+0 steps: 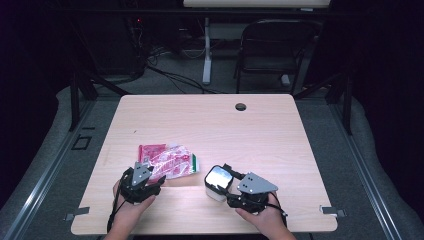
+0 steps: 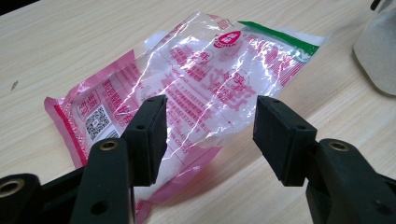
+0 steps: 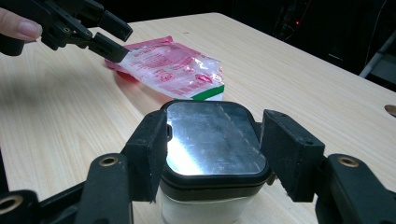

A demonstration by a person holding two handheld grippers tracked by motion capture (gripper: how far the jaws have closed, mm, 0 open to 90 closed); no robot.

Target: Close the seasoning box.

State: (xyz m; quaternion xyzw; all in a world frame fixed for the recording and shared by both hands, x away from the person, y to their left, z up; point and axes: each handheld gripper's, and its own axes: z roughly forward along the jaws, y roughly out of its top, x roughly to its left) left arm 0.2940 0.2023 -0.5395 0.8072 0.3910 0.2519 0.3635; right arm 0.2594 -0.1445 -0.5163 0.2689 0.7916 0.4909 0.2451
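Crinkled pink-and-clear plastic made up the pouch (image 2: 187, 88), which lay flat on the wooden table (image 1: 260, 130) near the person's left, its green-edged end pointing toward the white container (image 1: 218, 183) standing just beside it. The left gripper (image 2: 210, 135) hovered over the pouch's near edge with its jaws spread wide and nothing clamped between them. The right gripper (image 3: 212, 154) had its jaws standing to either side of the container's black-rimmed, shiny lid (image 3: 212, 137); gaps showed on both sides, so it held nothing. The pouch looked light, limp and slick: it would likely sag and slide if pinched at a loose corner, so the flat sealed edge or a bunched fold seemed the safer hold. The container appeared rigid and smooth-walled, probably easy to tip, and best taken squarely across its body below the lid.
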